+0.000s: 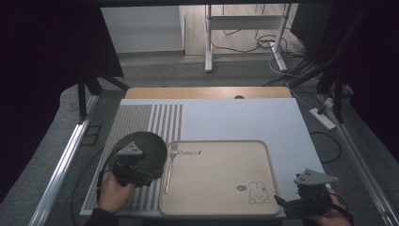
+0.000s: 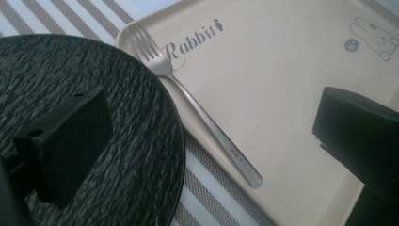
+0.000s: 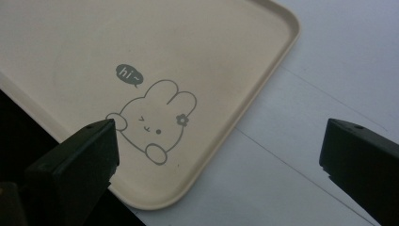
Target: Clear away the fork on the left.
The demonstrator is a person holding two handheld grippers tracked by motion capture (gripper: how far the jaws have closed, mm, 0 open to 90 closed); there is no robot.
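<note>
While the left gripper (image 1: 133,165) hovers empty, fingers wide, over the black plate (image 1: 151,144), the fork (image 1: 170,165) lies just right of it along the tray's (image 1: 221,207) left rim, handle toward the person, and the right gripper (image 1: 308,194), equally open and empty, waits off the tray's near right corner above bare bench (image 1: 244,117).

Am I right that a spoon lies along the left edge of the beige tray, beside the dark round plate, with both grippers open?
Not quite: the utensil is a fork, not a spoon; its tines are clear in the left gripper view. The rest holds: it lies along the left edge of the beige tray, beside the dark round plate, and the left gripper and right gripper are both open.
</note>
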